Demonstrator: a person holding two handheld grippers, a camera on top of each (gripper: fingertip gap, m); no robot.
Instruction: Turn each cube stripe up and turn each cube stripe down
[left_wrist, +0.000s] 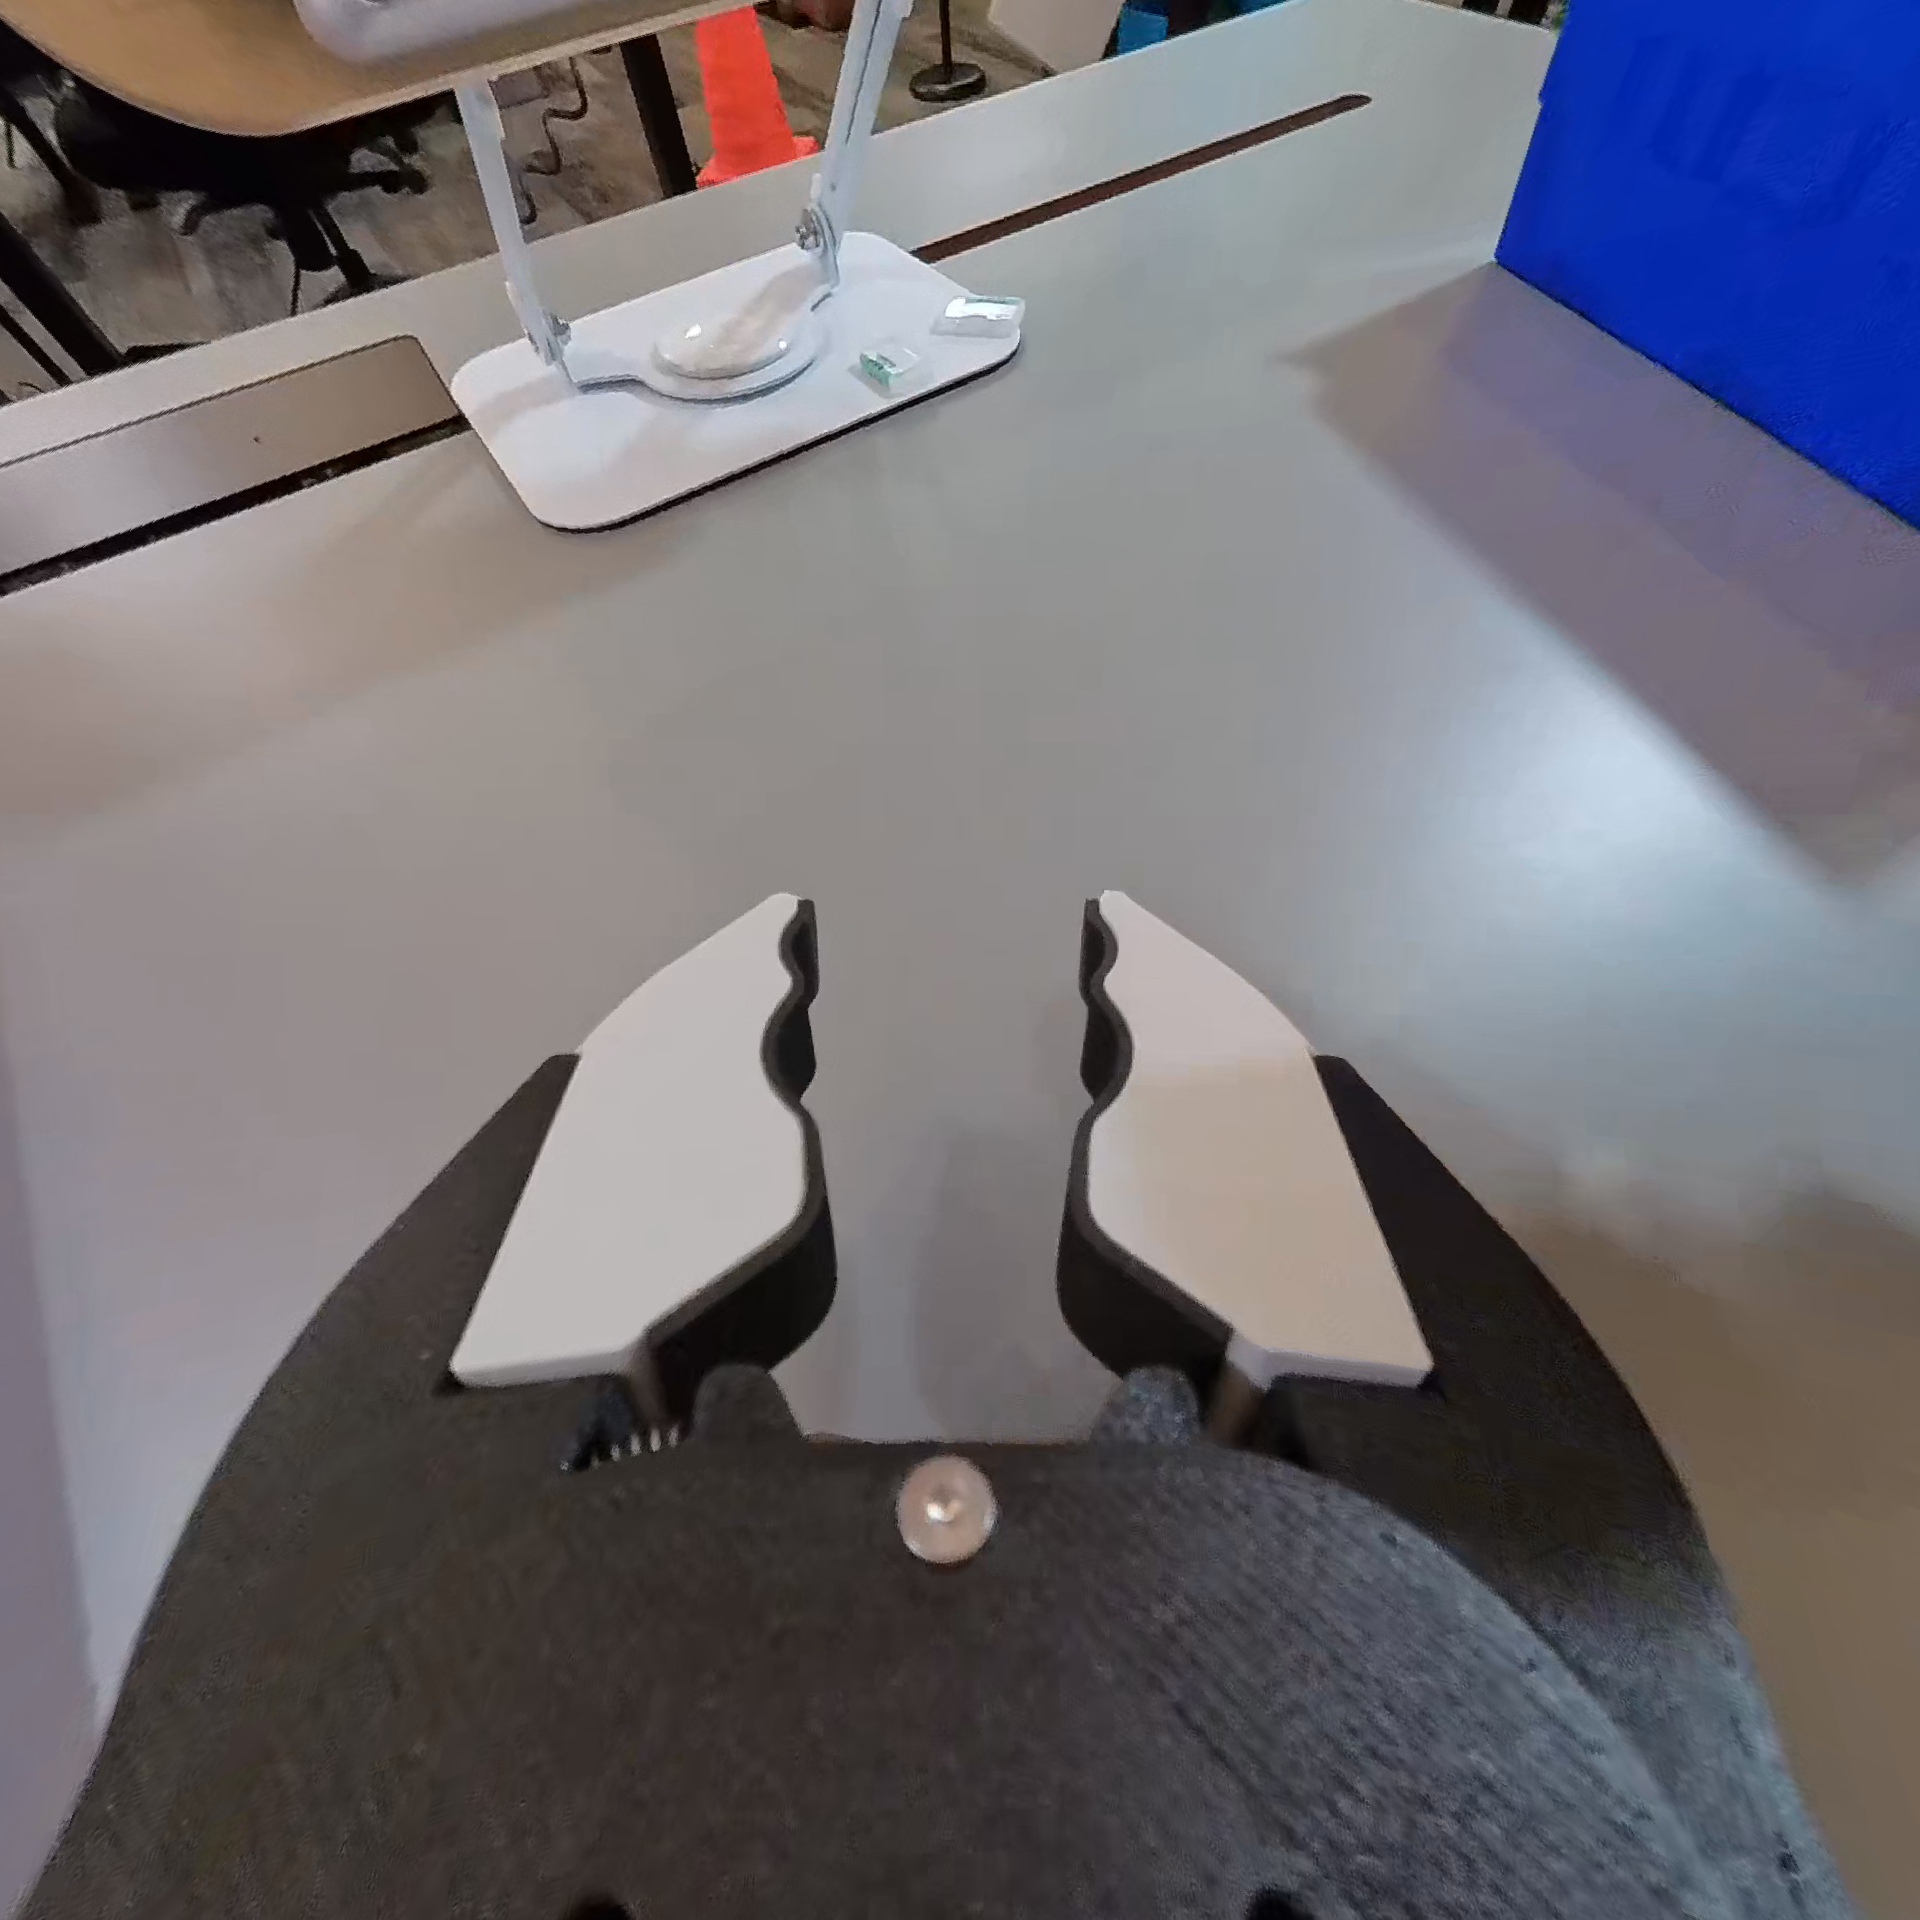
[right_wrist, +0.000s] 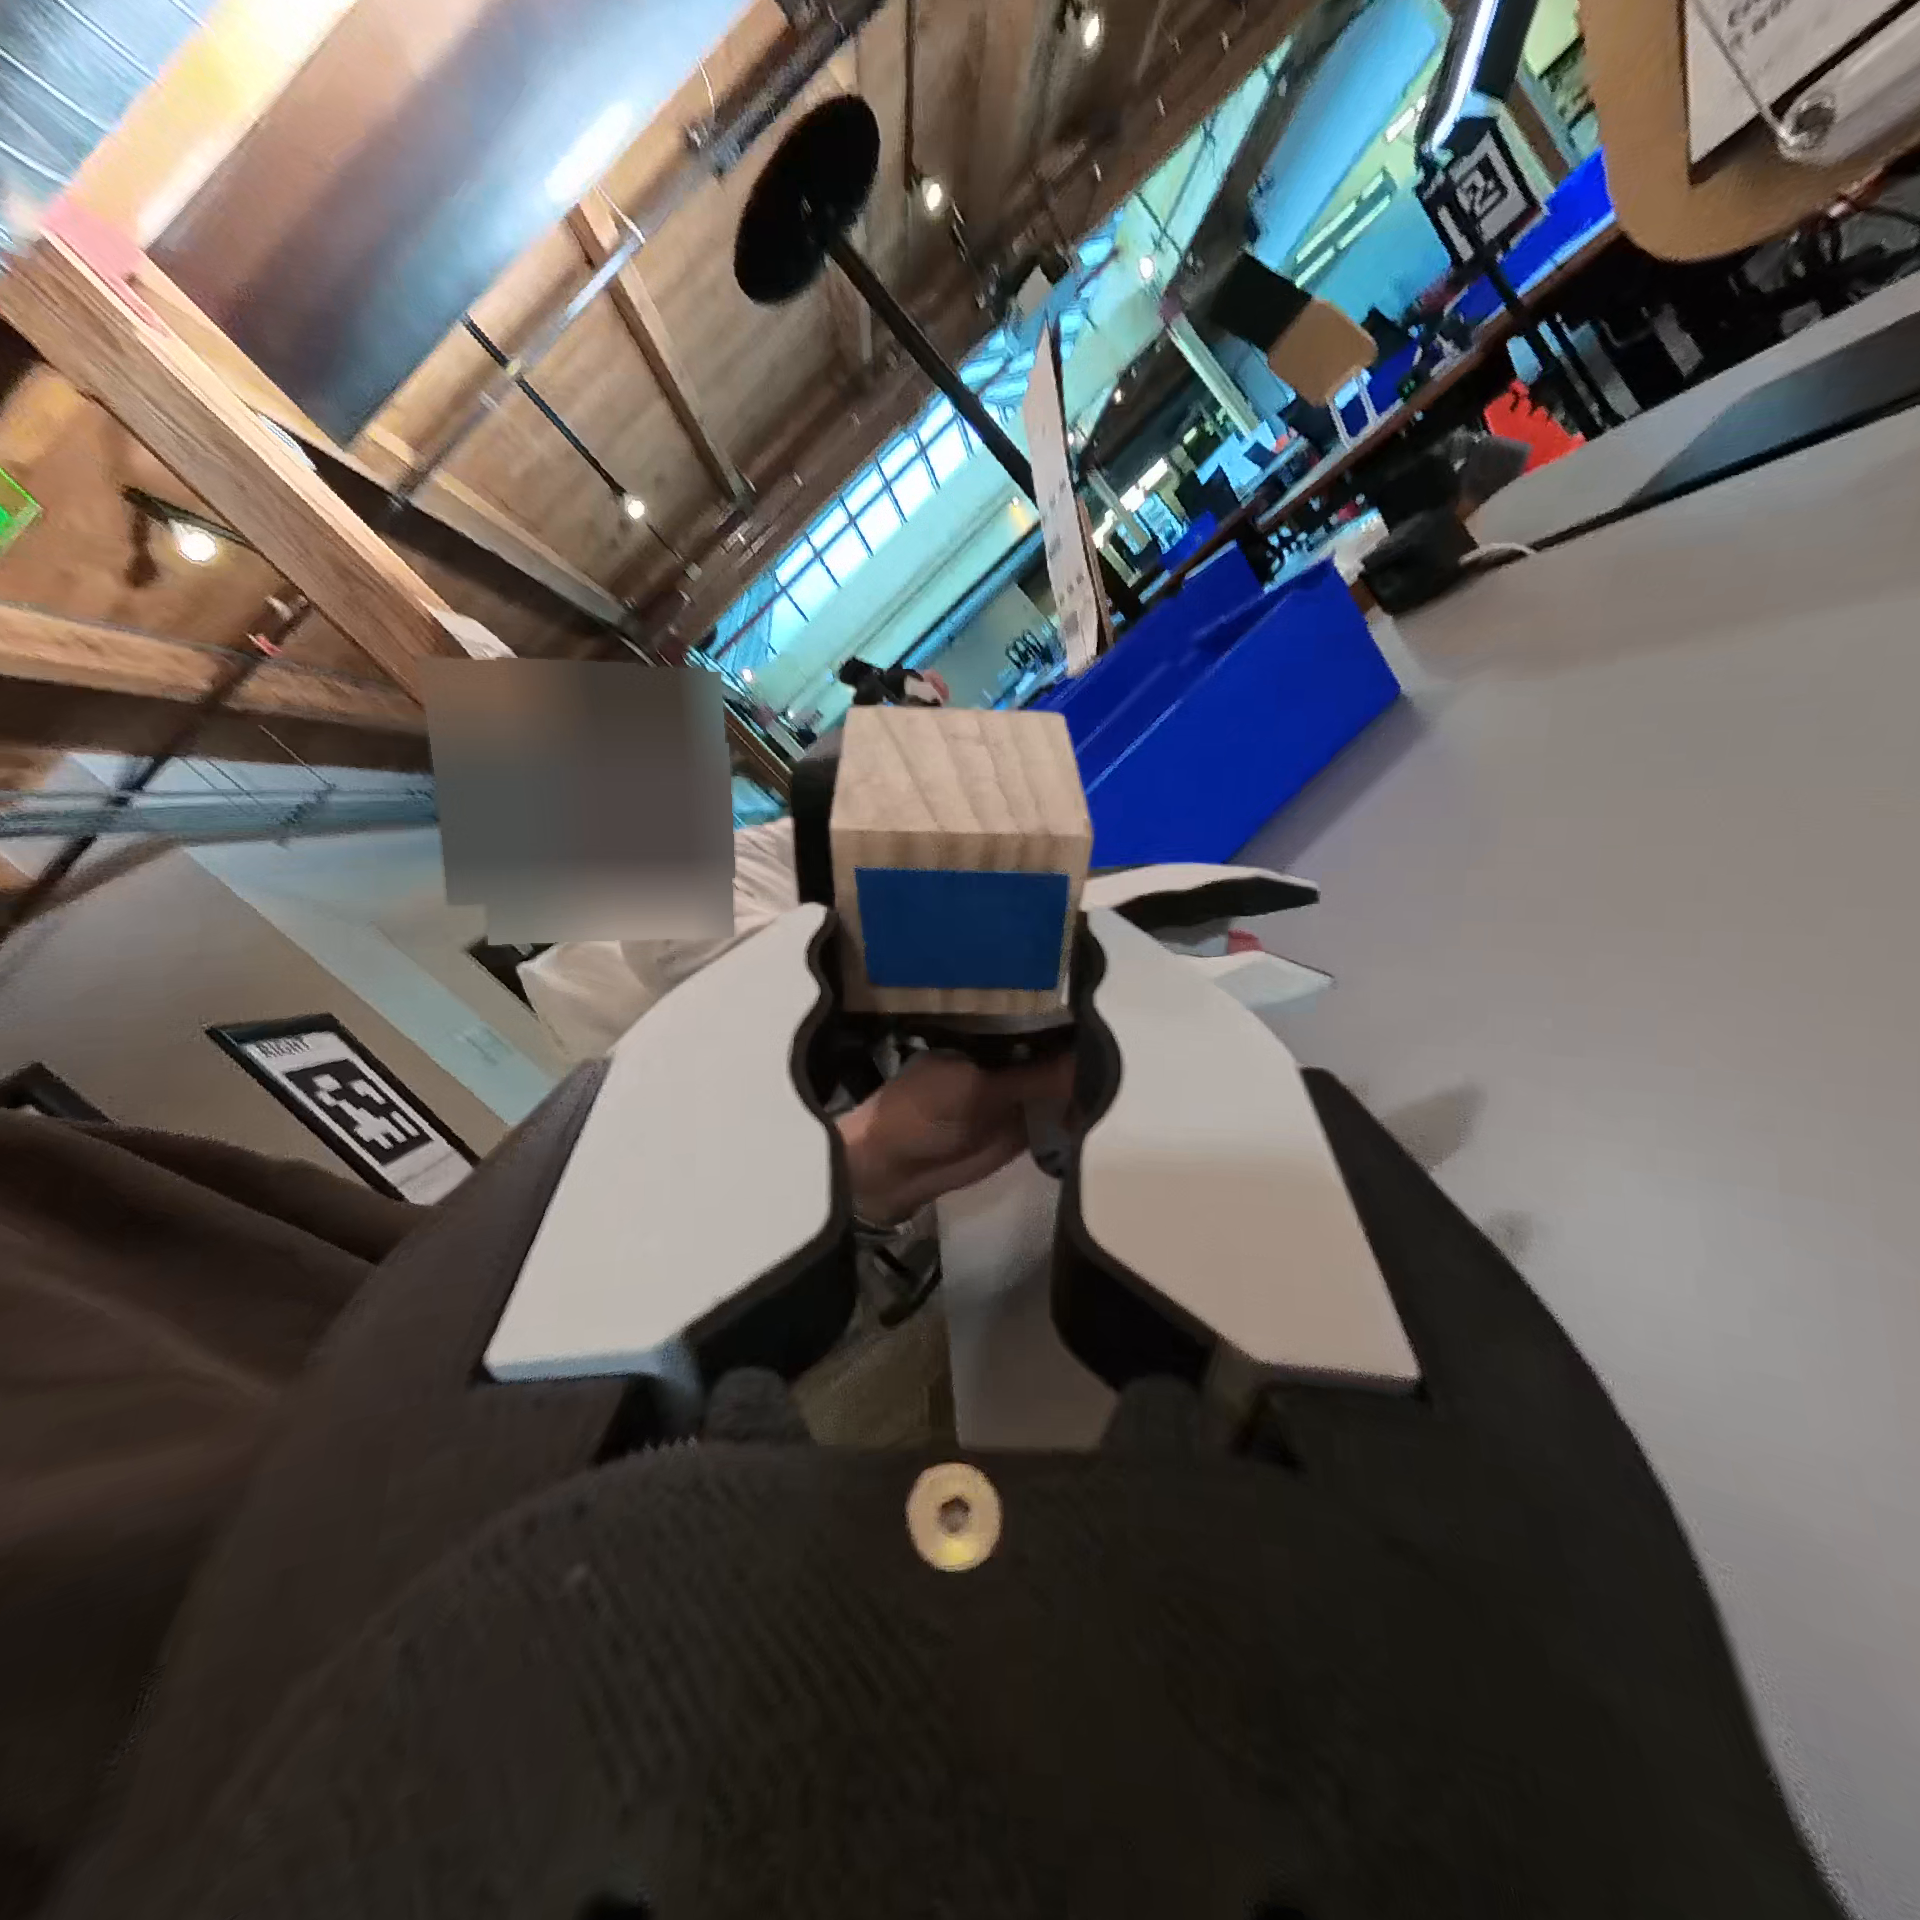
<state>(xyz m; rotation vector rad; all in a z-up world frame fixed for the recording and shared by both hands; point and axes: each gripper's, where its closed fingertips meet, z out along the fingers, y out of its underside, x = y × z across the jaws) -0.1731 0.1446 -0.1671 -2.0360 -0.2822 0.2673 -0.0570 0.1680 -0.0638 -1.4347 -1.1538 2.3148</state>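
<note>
**Cube mid-flip in right gripper, left one idle**

Left wrist view: left gripper (left_wrist: 948, 925) hovers over the grey table (left_wrist: 935, 675), jaws part-open w/ nothing between them, only bare tabletop in the gap. Pointed fwd and tilted down, roughly level side to side. No cube in this view. At 12 o'clock a white stand base (left_wrist: 727, 416) sits on the table w/ two small clear bits at its right edge; blue box (left_wrist: 1745, 229) at 2 o'clock, orange cone (left_wrist: 743, 99) beyond the table edge at 11. Looks parked out of the way while the other side works.

Right wrist view: right gripper (right_wrist: 951, 940) clamps the wooden cube (right_wrist: 961, 831) at its fingertips, dead centre, just above 12 o'clock of the gripper body. Blue stripe (right_wrist: 961, 930) faces the camera. Gripper is rolled hard: table (right_wrist: 1610, 935) runs up the right side, 3 o'clock, ceiling beams fill 10–12. So the wrist is twisted well off level, prob. rotating the cube to change which way the stripe faces; can't tell up or down yet. Tip-only grip keeps the faces visible and leaves room to set it down. Other gripper's white fingers (right_wrist: 1205, 899) peek out at 2 o'clock just beside the cube, not touching as far as I can see. A hand (right_wrist: 935, 1143) shows thru the gap below the cube
</note>
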